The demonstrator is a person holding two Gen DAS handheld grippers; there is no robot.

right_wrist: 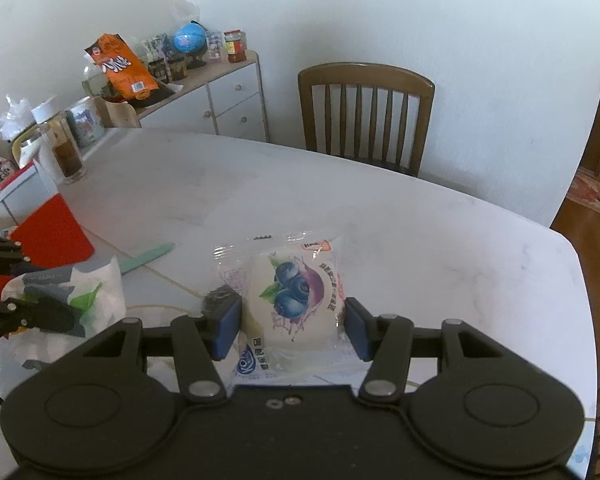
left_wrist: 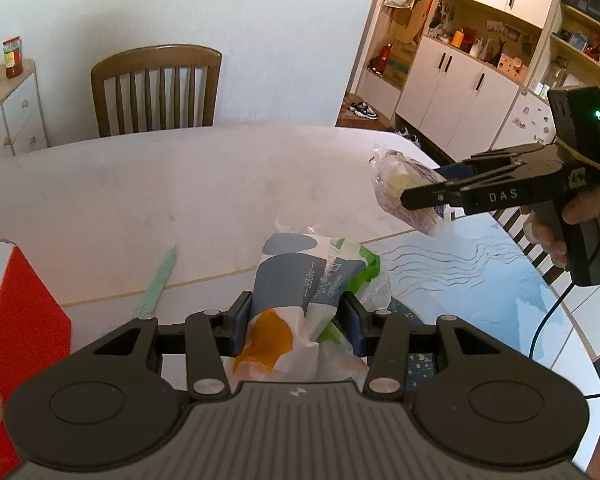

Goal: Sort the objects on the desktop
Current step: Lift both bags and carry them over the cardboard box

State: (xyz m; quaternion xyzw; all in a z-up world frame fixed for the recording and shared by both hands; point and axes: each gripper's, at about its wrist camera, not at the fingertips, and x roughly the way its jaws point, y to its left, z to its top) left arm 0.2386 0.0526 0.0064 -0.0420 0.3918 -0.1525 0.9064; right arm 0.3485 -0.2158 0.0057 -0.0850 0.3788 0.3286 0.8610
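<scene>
My left gripper (left_wrist: 296,316) is shut on a tissue paper pack (left_wrist: 296,280) printed grey, orange and green, held above the white table (left_wrist: 140,200). It also shows at the left of the right wrist view (right_wrist: 80,300). My right gripper (right_wrist: 292,320) is shut on a clear-wrapped blueberry bread packet (right_wrist: 296,300) and holds it above the table. In the left wrist view the right gripper (left_wrist: 420,196) is at the right, with the packet (left_wrist: 400,188) in the air.
A green pen-like stick (left_wrist: 158,280) lies on the table. A red box (left_wrist: 24,320) stands at the left. A glass bottle (right_wrist: 62,148) and a mug (right_wrist: 86,120) stand at the far left. A wooden chair (right_wrist: 366,116) is behind the table.
</scene>
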